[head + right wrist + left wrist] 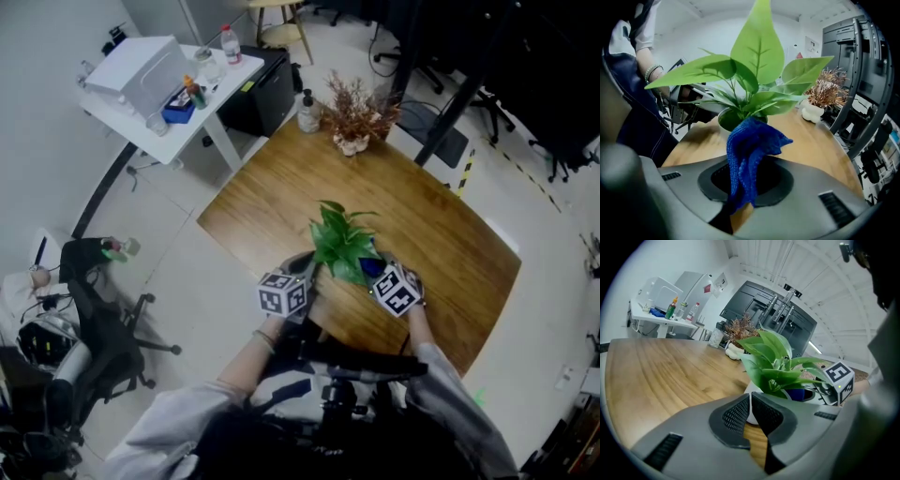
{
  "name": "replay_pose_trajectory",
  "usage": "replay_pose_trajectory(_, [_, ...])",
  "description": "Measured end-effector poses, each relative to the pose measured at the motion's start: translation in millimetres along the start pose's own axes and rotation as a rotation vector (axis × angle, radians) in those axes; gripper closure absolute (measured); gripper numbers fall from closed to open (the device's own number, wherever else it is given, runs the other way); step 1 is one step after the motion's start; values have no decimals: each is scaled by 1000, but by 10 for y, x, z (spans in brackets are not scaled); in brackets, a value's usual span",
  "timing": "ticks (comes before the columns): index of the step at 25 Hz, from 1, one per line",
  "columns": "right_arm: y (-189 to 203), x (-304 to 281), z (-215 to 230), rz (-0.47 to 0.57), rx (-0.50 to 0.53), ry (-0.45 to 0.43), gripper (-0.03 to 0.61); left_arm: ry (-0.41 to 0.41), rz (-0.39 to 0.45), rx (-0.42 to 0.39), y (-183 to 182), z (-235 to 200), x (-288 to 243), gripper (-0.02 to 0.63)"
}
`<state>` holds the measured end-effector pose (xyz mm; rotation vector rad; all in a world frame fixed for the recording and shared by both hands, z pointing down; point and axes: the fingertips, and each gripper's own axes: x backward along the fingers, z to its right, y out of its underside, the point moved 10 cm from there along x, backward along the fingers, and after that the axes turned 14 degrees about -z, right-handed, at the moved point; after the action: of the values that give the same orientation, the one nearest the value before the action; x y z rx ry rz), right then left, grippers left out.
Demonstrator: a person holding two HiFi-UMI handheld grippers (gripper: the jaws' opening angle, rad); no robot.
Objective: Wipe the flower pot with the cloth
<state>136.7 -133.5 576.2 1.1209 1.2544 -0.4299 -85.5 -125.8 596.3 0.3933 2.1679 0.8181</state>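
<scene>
A green leafy plant (340,242) in a white flower pot (751,391) stands near the front edge of the round wooden table (281,187). My left gripper (306,277) is at the pot's left side. Its jaws are shut to a thin slit, and the white pot wall shows through it just beyond the tips (751,401). My right gripper (746,174) is shut on a blue knitted cloth (751,143). The cloth stands up out of the jaws against the pot's rim (723,123) on the right side, under the leaves. In the head view the cloth (371,267) shows beside the right marker cube.
A dried-flower arrangement in a white vase (354,120) and a pump bottle (307,112) stand at the table's far edge. A white side table (155,89) holds a box and bottles at back left. An office chair (103,309) stands on the floor to the left.
</scene>
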Motion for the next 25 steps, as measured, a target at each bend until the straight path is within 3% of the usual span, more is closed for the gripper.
replay_pose_trajectory(11, [16,-122,-385,-55,28,-52,494,-1,-1,11,-15,-45,-52,611])
replay_pose_trajectory(18, [27,-151,-438,-56,-58,-63,494,7,-16,0,-17,-33,-72,611])
replay_pose_trajectory(25, [187,66,-216,-31,-150,4,494,8,-12,-11,-28,-45,-40,611])
